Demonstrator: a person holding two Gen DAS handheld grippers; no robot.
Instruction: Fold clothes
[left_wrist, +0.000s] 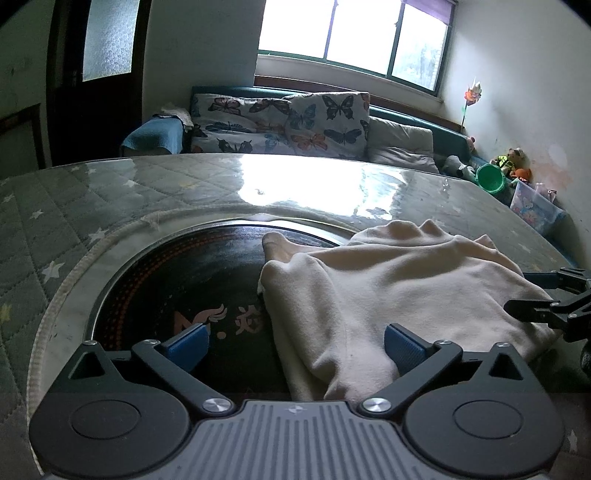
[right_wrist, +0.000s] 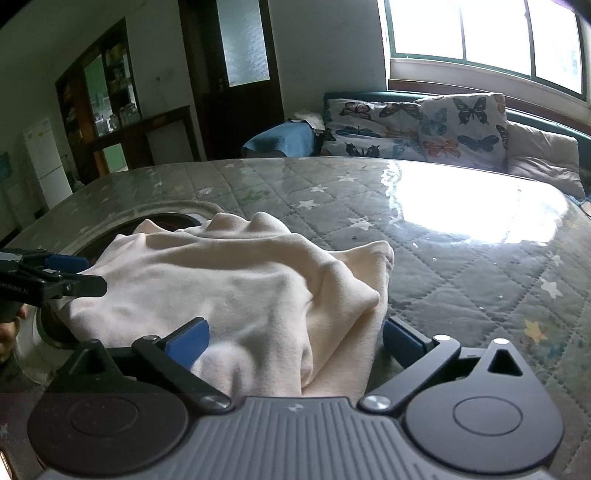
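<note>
From the left wrist camera, the left gripper (left_wrist: 295, 345) stands spread wide, holding nothing; the cream garment (left_wrist: 399, 291) lies bunched on the quilted table cover (left_wrist: 74, 206), partly over the dark round hotplate (left_wrist: 177, 280), its near edge between the blue pads (left_wrist: 402, 347). From the right wrist camera, the right gripper (right_wrist: 295, 339) is likewise spread, the garment's folds lying loose between its fingers; the left gripper shows at the far left edge.

On the round black plate (left_wrist: 177, 280) set in the middle of the table (left_wrist: 74, 206) there is a pink logo (left_wrist: 201, 319) shaped like a letter M with a wing. Right of the logo stands a dot and one Chinese sign (left_wrist: 248, 320), half hidden by the cream cloth (left_wrist: 388, 288) and too hard to read.
</note>
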